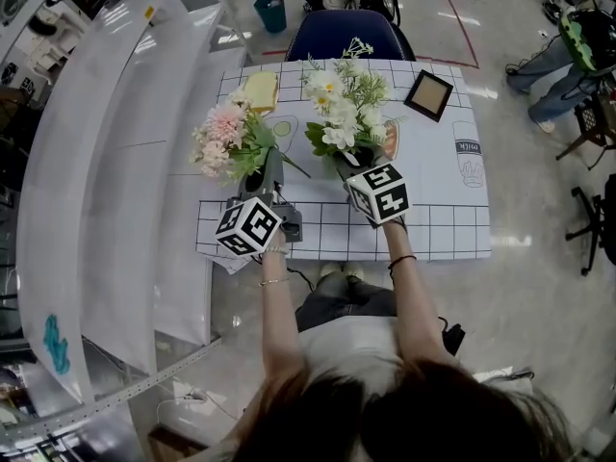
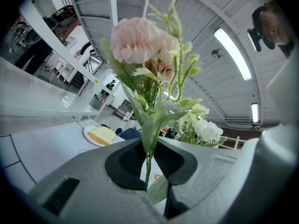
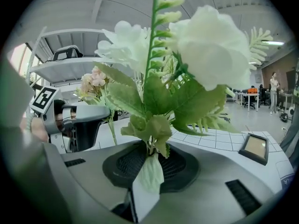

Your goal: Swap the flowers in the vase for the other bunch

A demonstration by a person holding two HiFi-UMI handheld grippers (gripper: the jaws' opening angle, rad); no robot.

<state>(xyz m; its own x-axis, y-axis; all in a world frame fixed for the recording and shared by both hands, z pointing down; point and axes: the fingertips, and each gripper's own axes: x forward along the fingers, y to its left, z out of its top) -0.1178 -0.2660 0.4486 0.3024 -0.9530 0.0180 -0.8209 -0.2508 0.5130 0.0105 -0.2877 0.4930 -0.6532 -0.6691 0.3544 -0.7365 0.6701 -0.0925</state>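
At mid-frame, left gripper (image 1: pixel 268 177), nearly closed, pinches the pink bunch (image 1: pixel 223 128) by its stems; right gripper (image 1: pixel 352 162) likewise the white bunch (image 1: pixel 339 104). 2 light, floppy bunches, I'd judge: low stem holds suit.

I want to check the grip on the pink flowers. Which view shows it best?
The left gripper view: the left gripper is shut on the pink bunch at its stems. The head view shows only blooms from above. The right gripper view shows it small, beside the white bunch.

Grid-patterned table (image 1: pixel 435 231), plate (image 1: pixel 247 82) with yellow slab (image 1: pixel 261 92), picture frame (image 1: pixel 428 94)
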